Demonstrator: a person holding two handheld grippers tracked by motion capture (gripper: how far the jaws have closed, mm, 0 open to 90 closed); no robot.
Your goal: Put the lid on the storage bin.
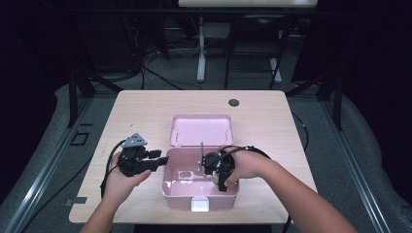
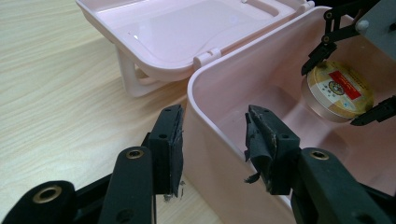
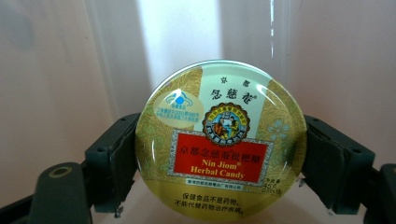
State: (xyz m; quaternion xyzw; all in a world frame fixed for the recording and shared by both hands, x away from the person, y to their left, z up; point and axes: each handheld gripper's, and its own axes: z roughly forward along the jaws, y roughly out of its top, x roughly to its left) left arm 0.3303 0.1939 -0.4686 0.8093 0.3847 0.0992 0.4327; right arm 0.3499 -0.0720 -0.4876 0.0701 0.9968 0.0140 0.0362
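Pink box (image 3: 56, 70) behind candy tin (image 3: 221, 140)

A pale pink box (image 1: 199, 196) with a white front latch is seen on the light wood-grain table (image 1: 272, 121). Inside the box, a round tin (image 3: 220, 140) is patterned in gold and pale green, with a red label lettered in gold, clamped between black hand-held gripper pads (image 3: 112, 163).

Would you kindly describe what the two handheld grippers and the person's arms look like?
Both grippers are black. The left gripper carries a grey three-cornered plate on top and trails a black cable; its fingers are flat black blocks with frayed pads and brass-coloured pivot pins. The right gripper also trails a looping black cable. No sleeves show on the forearms.
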